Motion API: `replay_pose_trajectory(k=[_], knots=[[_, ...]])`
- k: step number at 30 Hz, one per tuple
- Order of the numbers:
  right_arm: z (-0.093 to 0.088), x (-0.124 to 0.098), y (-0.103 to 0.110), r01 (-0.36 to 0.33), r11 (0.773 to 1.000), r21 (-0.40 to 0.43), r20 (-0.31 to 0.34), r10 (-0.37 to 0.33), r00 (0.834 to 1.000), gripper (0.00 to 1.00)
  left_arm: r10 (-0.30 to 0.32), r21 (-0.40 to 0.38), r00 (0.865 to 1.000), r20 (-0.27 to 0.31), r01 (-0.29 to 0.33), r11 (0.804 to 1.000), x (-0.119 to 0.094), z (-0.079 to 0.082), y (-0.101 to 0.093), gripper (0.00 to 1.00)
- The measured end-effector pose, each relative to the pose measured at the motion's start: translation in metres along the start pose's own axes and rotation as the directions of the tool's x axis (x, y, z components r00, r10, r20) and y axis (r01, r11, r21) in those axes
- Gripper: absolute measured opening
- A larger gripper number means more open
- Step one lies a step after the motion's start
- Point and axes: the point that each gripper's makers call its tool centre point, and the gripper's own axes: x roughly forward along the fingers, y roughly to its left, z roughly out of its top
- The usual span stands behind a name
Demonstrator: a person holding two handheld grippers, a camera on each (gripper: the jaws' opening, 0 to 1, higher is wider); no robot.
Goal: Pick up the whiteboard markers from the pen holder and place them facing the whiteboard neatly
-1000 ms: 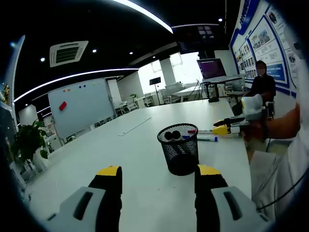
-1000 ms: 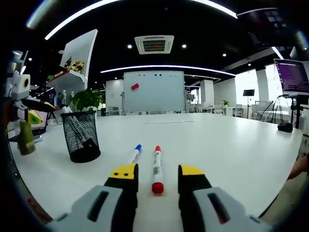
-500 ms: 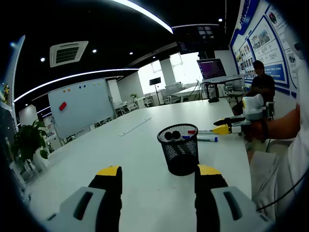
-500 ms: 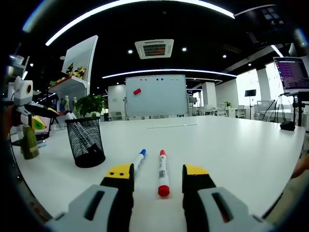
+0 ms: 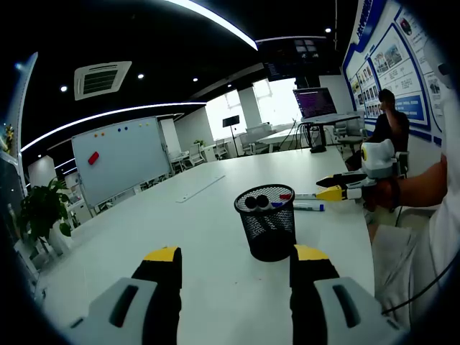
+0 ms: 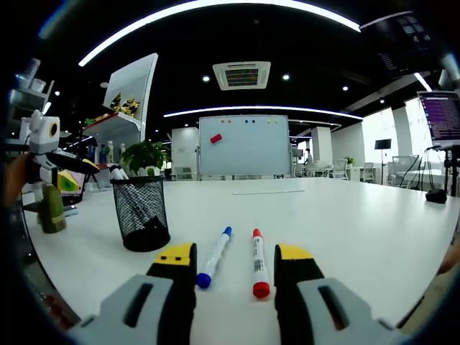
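Note:
A black mesh pen holder (image 5: 267, 222) stands on the white table (image 5: 180, 237), with black marker caps and a red-and-blue tip poking above its rim. My left gripper (image 5: 235, 256) is open just short of it, empty. In the right gripper view the pen holder (image 6: 142, 213) stands left of my open, empty right gripper (image 6: 235, 252). A blue marker (image 6: 214, 256) and a red marker (image 6: 258, 261) lie side by side ahead of the jaws, pointing at the whiteboard (image 6: 244, 145). The right gripper (image 5: 343, 188) also appears at right in the left gripper view.
A long ruler-like strip (image 5: 200, 188) lies further along the table. The whiteboard (image 5: 118, 157) stands beyond the table's far end, with potted plants (image 5: 43, 210) nearby. A person (image 5: 390, 126) sits at the back right. The left gripper (image 6: 49, 169) hovers at the left edge.
The right gripper has drawn back from the two markers and shifted a little, so they lie further ahead of its jaws. The left gripper has stayed still.

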Motion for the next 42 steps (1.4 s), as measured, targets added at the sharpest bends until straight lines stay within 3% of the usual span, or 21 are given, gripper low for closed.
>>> replay_pose_trajectory(k=[24, 42], knots=[[0.016, 0.004, 0.049, -0.148, 0.987, -0.063, 0.04, 0.151, 0.988, 0.42, 0.001, 0.0, 1.0, 0.0, -0.001, 1.0, 0.0, 0.0, 0.001, 0.62], [0.027, 0.006, 0.073, -0.197, 0.975, -0.101, 0.048, 0.203, 0.978, 0.41, 0.001, -0.001, 1.0, 0.003, -0.001, 1.0, 0.0, 0.0, 0.002, 0.62]])
